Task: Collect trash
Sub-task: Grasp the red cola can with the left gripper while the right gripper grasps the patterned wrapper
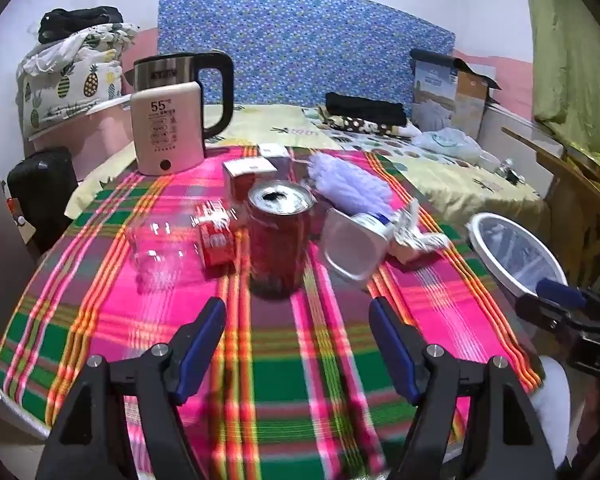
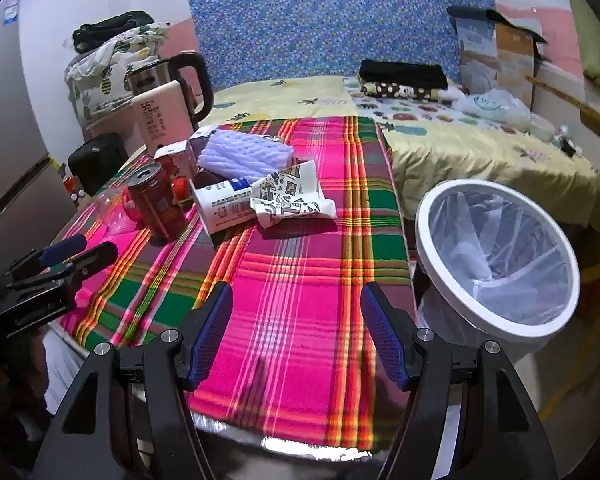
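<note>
A red drink can (image 1: 279, 236) (image 2: 156, 204) stands upright on the plaid tablecloth (image 1: 332, 380). Beside it lie a white carton (image 1: 354, 246) (image 2: 224, 204), a crumpled printed wrapper (image 2: 290, 200), a clear plastic cup (image 1: 160, 252), a small red pack (image 1: 216, 236) and purple foam netting (image 1: 350, 184) (image 2: 240, 154). My left gripper (image 1: 298, 344) is open and empty, just short of the can. My right gripper (image 2: 296, 336) is open and empty over the cloth's near right part. A white bin with a clear liner (image 2: 496, 252) (image 1: 512, 256) stands off the table's right edge.
A steel kettle (image 1: 188, 92) and a white "55" appliance (image 1: 166, 128) stand at the table's far left, with small boxes (image 1: 246, 174) behind the can. A bed (image 2: 460, 140) with clothes and a cardboard box lies beyond. A wooden chair (image 1: 572, 184) is at the right.
</note>
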`<state>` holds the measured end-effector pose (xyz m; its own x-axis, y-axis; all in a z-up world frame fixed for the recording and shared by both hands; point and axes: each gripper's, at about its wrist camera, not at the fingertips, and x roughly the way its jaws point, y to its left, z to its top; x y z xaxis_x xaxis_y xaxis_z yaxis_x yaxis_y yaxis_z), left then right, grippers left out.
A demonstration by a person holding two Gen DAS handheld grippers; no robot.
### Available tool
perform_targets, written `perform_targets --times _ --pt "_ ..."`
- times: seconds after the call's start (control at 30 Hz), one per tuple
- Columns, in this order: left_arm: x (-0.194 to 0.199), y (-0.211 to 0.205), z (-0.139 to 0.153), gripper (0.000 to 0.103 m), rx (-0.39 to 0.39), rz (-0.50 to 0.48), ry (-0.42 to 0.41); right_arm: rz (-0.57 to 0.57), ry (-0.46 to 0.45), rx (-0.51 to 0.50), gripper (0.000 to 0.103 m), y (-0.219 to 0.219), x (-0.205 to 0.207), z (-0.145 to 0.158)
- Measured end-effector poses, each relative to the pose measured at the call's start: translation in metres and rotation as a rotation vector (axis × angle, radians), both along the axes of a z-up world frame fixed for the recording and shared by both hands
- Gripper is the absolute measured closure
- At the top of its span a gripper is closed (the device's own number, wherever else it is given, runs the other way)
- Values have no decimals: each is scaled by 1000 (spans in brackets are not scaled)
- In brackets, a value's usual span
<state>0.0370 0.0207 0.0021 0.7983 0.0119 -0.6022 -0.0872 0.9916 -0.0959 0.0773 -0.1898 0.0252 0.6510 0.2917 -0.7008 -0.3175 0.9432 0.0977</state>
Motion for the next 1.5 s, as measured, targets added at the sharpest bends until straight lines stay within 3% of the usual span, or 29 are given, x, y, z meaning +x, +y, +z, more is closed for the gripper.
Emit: perform_targets --times 0.37,0.67,0.9,1.17,1.27,1.3,1.33,1.5 --pt "48 12 -3 27 6 18 -12 -4 135 161 46 -5 54 -14" --pt "71 12 -10 28 24 6 -8 8 220 199 54 -5 80 -30" --pt "80 15 -15 46 12 8 5 -3 277 266 55 -8 103 -35" --pt "82 17 -16 48 0 -1 0 -100 471 375 55 -18 123 -64" --pt "82 18 -15 48 -2 -4 -1 -106 434 381 59 -17 120 -60" --pt "82 18 -15 48 -1 -5 -1 -91 398 414 76 -16 123 -56" --pt "81 18 -15 48 1 -6 -1 -82 376 422 82 -14 123 -53" --pt "77 16 -12 48 9 -11 -10 -45 298 497 88 -15 126 -41"
